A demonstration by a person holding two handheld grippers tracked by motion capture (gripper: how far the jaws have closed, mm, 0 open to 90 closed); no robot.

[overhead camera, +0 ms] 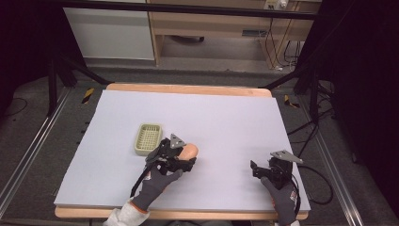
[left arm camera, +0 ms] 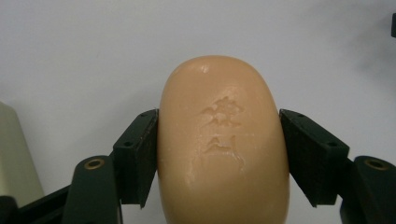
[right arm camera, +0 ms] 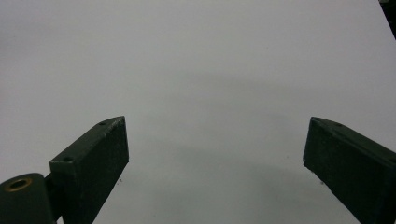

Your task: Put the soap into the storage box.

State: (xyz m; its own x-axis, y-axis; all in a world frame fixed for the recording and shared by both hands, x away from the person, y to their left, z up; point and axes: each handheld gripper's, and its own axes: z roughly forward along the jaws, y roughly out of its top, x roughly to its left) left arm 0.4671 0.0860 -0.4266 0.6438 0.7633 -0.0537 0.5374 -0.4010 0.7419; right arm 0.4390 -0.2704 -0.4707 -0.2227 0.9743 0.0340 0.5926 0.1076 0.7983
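My left tongs (overhead camera: 187, 157), low and left of centre in the high view, are clenched on a peach-coloured soap bar (left arm camera: 223, 140), one jaw pressed to each long side, stamped face toward the camera. My gloved left hand (overhead camera: 157, 186) reaches in from the bottom edge. My right tongs (overhead camera: 256, 169) sit at lower right with jaws spread wide over bare surface, grasping nothing. The tabletop (overhead camera: 226, 122) is pale grey with a wooden rim. A cream slotted soap dish (overhead camera: 148, 138) lies just left of the held bar. Beyond, dark frame legs stand on the floor.
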